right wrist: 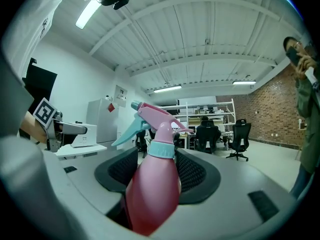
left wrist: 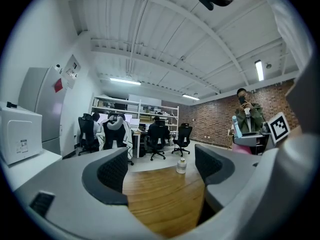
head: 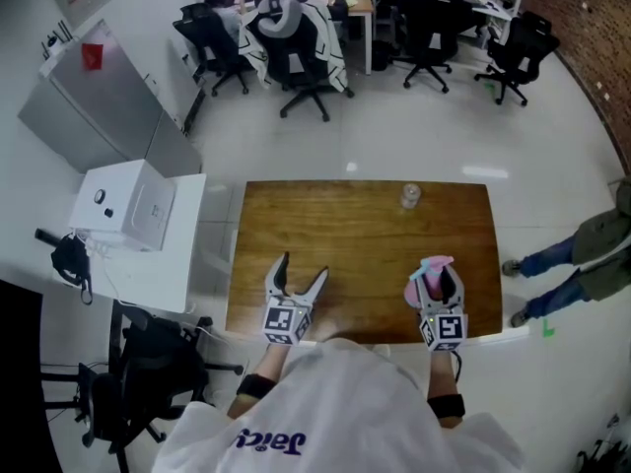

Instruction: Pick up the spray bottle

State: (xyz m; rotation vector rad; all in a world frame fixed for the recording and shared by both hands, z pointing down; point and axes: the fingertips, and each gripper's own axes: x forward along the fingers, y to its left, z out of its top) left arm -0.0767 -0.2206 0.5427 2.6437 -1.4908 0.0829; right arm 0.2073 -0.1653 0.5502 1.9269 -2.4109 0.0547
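Observation:
A pink spray bottle (right wrist: pixel 152 186) with a light blue collar and trigger stands upright between the jaws of my right gripper (right wrist: pixel 159 170), which is shut on its body. In the head view the spray bottle (head: pixel 434 274) sits in the right gripper (head: pixel 438 286) above the right front part of the wooden table (head: pixel 355 244). My left gripper (head: pixel 296 276) hangs open over the table's left front, with nothing between its jaws. The left gripper (left wrist: pixel 159 170) looks along the table top, and the spray bottle (left wrist: pixel 236 129) shows at that view's right.
A small clear jar (head: pixel 410 197) stands near the table's far edge, also the jar (left wrist: pixel 181 165) ahead of the left gripper. A white machine (head: pixel 128 205) sits on a white bench left of the table. A person (head: pixel 582 259) stands at the right. Office chairs (head: pixel 296 62) fill the back.

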